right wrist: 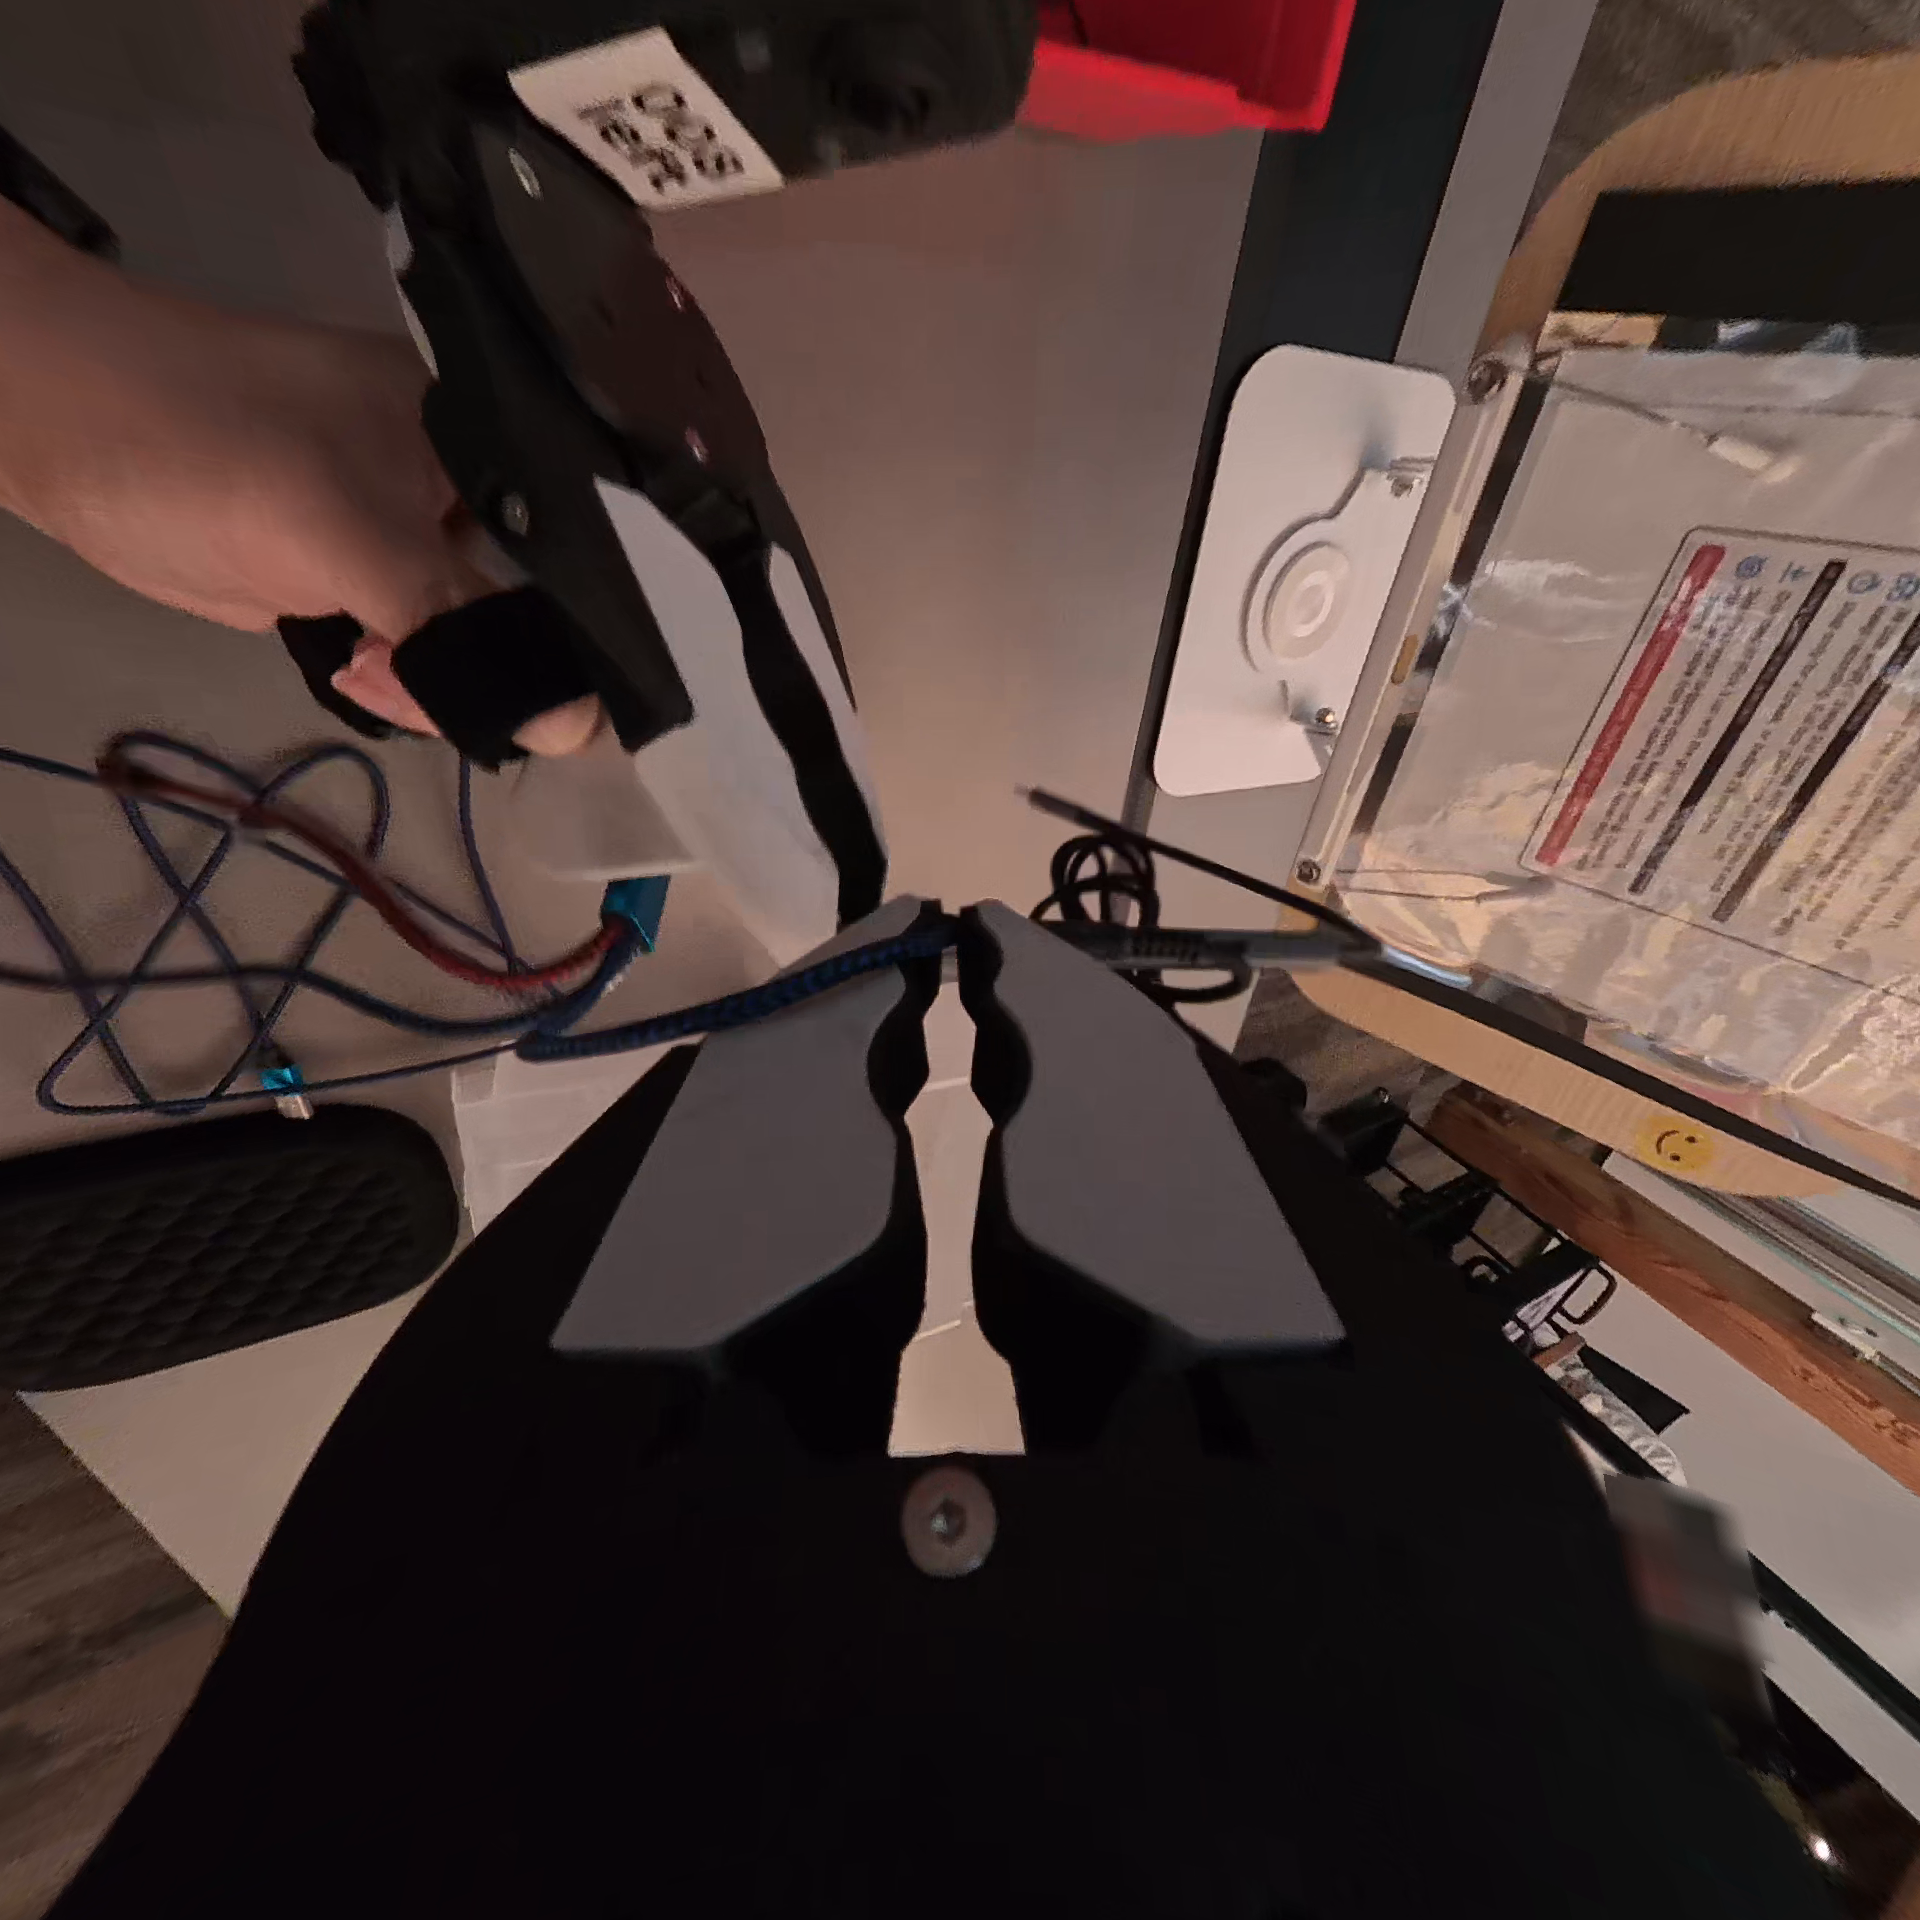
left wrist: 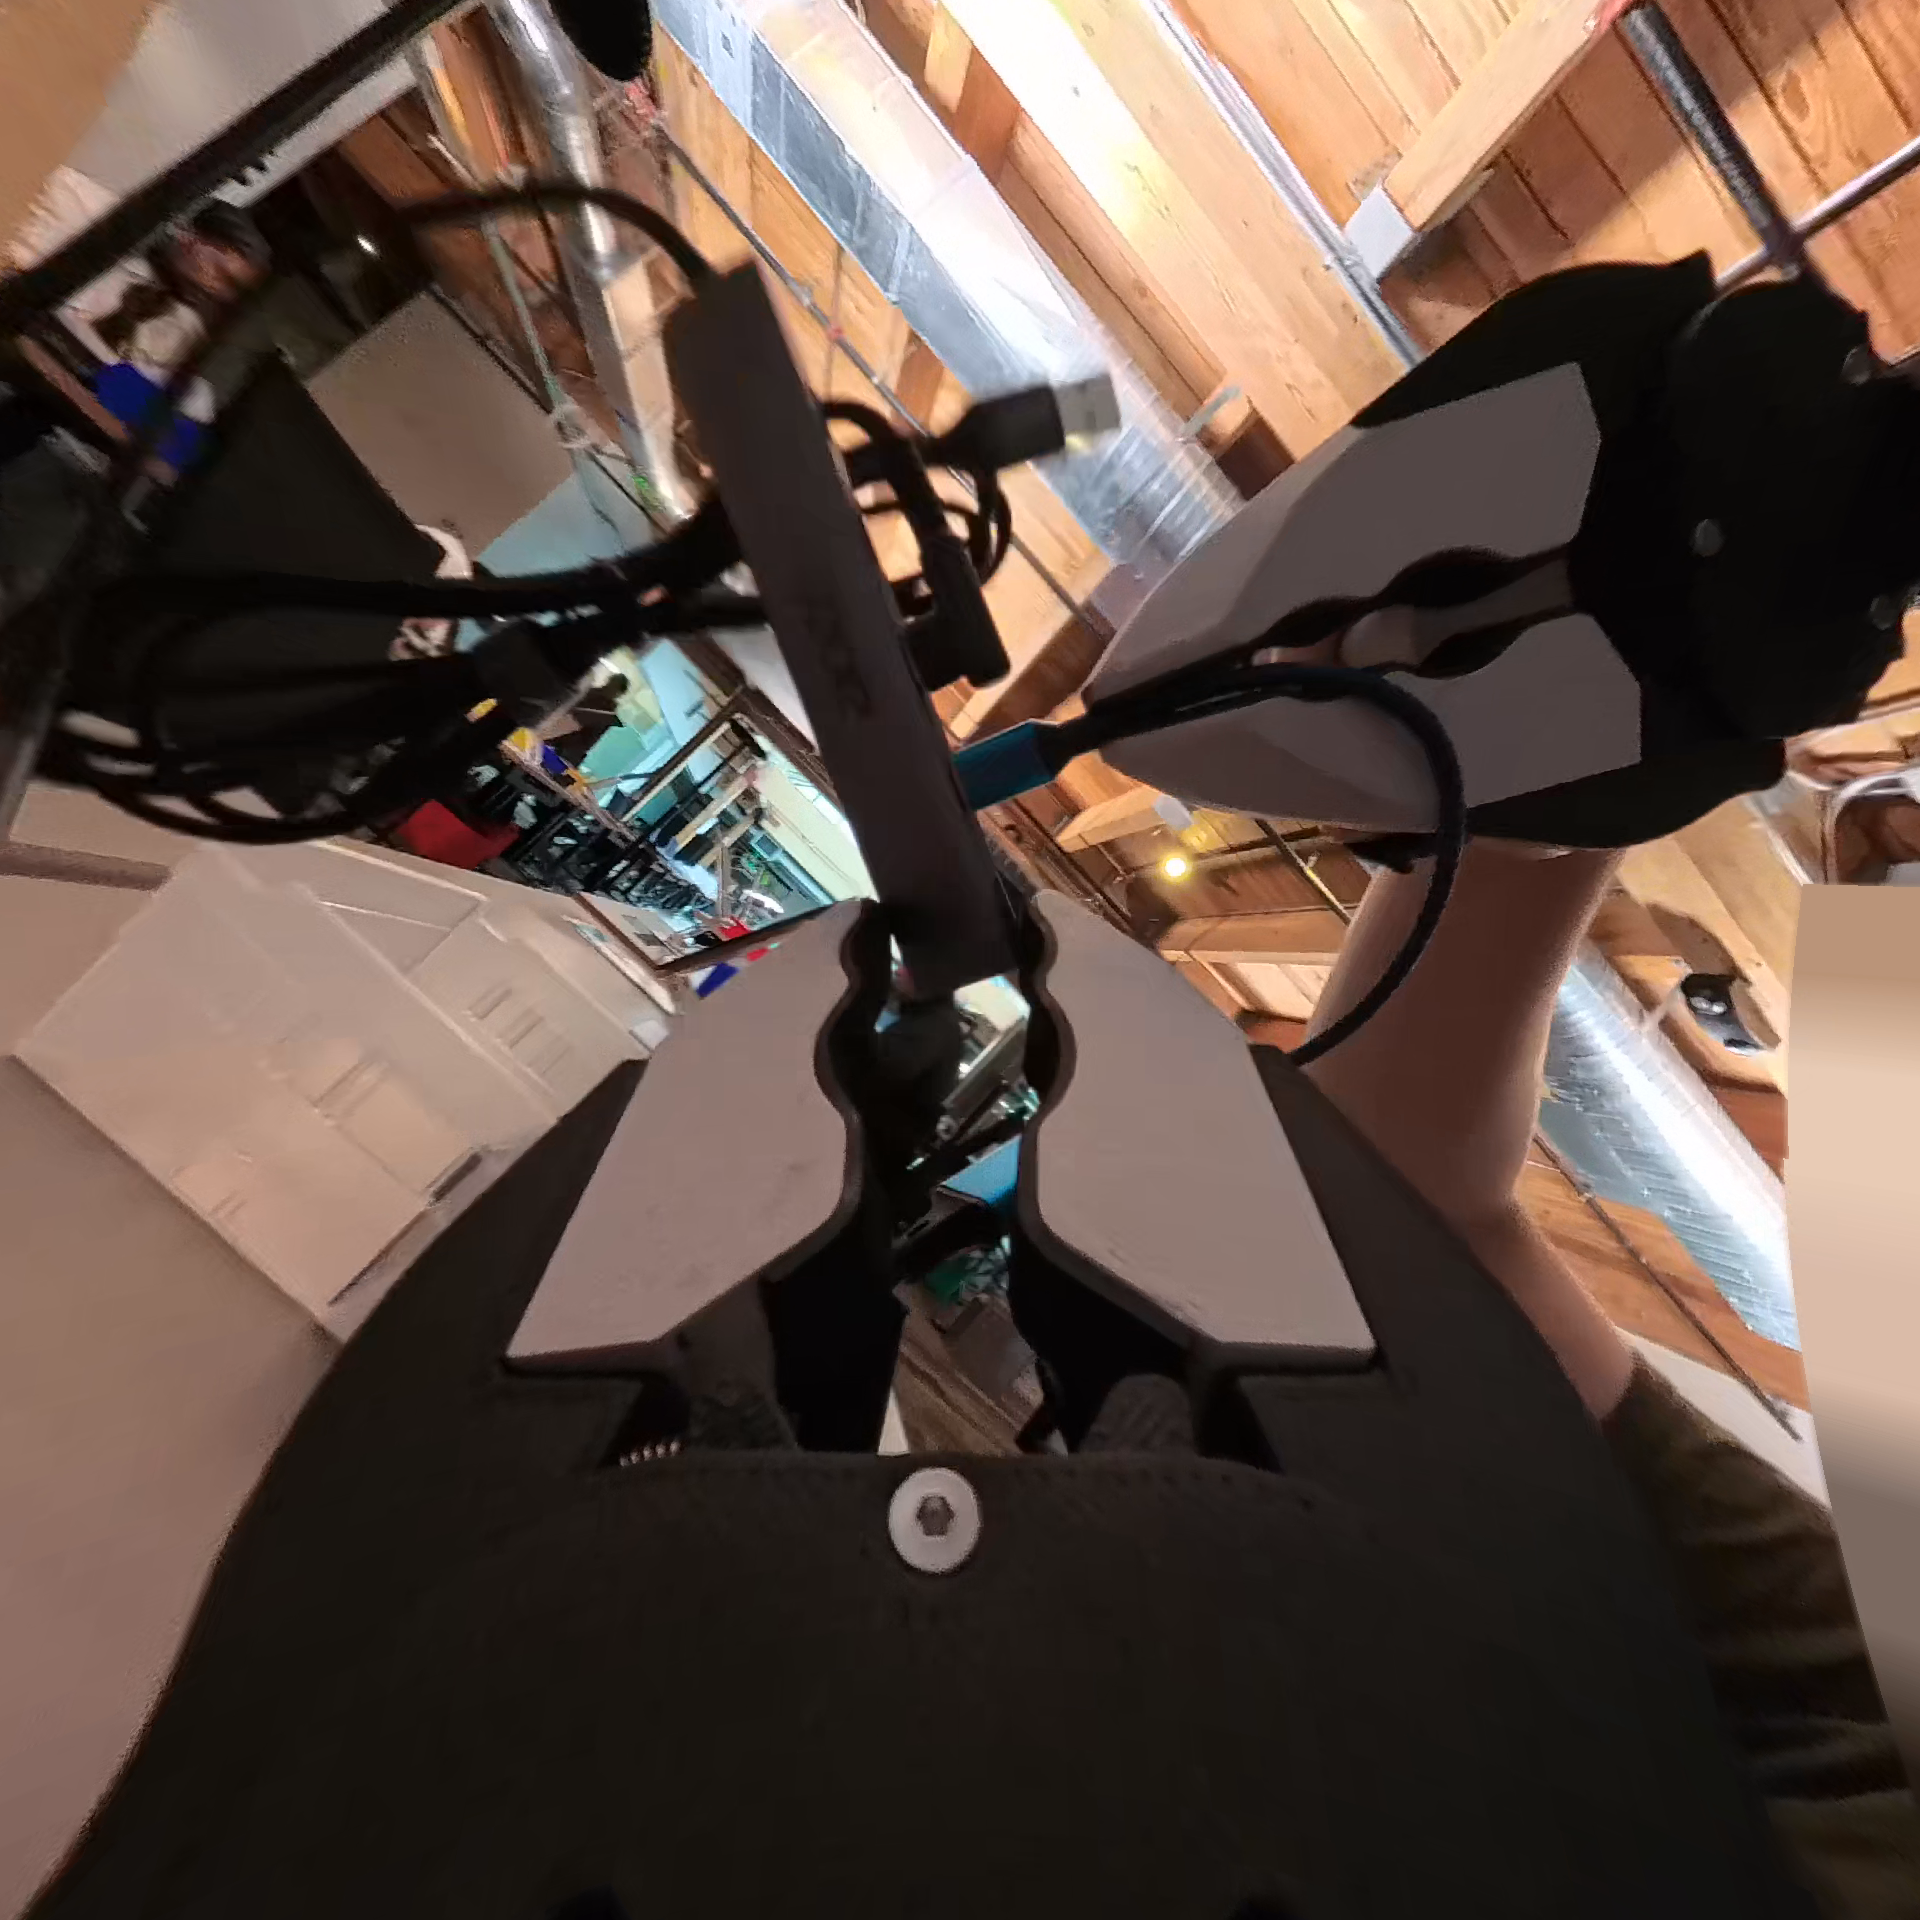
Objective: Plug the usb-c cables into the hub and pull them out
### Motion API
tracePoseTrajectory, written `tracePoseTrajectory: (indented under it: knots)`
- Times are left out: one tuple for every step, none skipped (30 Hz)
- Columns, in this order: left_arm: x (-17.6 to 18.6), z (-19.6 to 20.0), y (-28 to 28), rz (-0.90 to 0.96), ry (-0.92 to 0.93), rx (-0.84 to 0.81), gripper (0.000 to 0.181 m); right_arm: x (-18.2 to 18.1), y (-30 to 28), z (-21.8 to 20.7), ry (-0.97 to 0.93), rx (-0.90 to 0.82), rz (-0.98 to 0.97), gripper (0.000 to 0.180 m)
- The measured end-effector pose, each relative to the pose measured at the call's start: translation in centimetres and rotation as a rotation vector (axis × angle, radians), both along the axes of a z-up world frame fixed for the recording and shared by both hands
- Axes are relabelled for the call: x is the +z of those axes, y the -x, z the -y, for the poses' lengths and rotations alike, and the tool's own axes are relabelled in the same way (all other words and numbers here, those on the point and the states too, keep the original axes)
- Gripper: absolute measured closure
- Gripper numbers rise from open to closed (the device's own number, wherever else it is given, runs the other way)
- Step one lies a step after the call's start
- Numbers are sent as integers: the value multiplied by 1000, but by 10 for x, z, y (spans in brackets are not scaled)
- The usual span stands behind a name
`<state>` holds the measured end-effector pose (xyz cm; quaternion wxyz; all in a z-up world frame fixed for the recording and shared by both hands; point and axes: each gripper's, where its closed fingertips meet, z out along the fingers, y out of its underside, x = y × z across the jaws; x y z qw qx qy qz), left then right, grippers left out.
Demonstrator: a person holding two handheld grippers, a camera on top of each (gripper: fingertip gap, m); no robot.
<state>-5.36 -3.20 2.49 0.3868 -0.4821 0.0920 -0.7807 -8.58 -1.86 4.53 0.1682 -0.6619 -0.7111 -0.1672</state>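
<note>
The left gripper is clamped on the near end of the hub, a long dark bar, and it holds that bar up in the air, standing away from the fingers toward the ceiling beams. Held by its end like that, the long side with the ports is left free, which looks like the whole point of the grip: the other tool needs room to work along that edge.

And here comes that other tool. The right gripper sits just beside the hub's right edge, jaws pinched together on a blue cable close behind its plug. The bright blue plug sticks out past the fingertips and points at the hub. Touching, seated or just short of it? I cannot tell from here. Gripping right behind the plug keeps the tip stiff, which I judge is what a push or a pull on a tight port calls for.

Over in the right wrist view, the braided blue cable runs out to the left from the closed fingertips and trails down to a loose tangle of blue and red cables on the pale surface below. Slack there means nothing drags on the plug.

Black cables already hang off the hub higher up, one silver-tipped plug dangling free.

A hand wraps the left gripper's handle.
</note>
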Motion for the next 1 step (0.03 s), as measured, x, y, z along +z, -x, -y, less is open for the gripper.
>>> tracePoseTrajectory:
  knots:
    - [2,2,-1,12,5,-16,157,-1,3,2,6,8,0,176]
